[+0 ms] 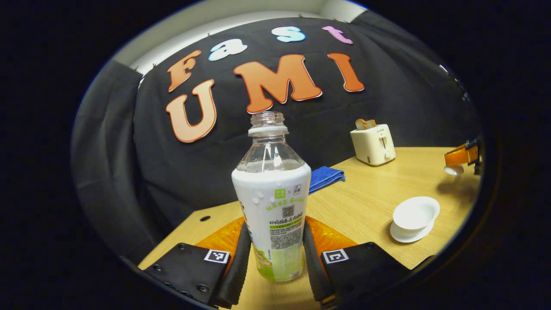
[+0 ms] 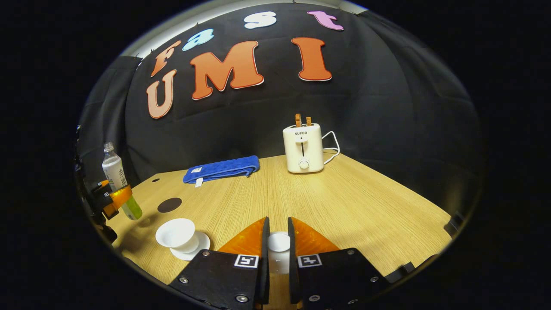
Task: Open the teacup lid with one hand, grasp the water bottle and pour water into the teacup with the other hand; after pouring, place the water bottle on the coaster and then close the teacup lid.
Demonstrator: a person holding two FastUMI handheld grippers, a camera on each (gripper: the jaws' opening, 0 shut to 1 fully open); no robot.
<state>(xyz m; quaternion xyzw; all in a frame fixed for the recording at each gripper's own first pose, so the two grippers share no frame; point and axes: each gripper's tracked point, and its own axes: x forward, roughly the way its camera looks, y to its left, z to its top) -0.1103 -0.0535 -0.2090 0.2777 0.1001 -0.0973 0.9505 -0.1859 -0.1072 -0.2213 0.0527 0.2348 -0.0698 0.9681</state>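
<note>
Bottle gripped on my left, lid pinched on my right, cup open.
Table [image 2: 353, 202] has wide bare wood centre & right; towel [image 2: 221, 169] + toaster [image 2: 303, 148] sit by the back wall. Right gripper view picks up the dark coaster [image 2: 169, 205] just behind the teacup [image 2: 175, 234]. Left gripper [image 1: 277, 247] fingers clamp both sides of the uncapped water bottle [image 1: 273, 193], upright. Right gripper [image 2: 278, 243] nearly closed, squeezing the white lid [image 2: 279, 242], off the cup.

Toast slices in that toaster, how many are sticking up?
2. Both stand upright in the slots of the cream toaster at the back of the table: the left slice is slightly taller than the right slice. Anything deeper in the slots is hidden.
</note>
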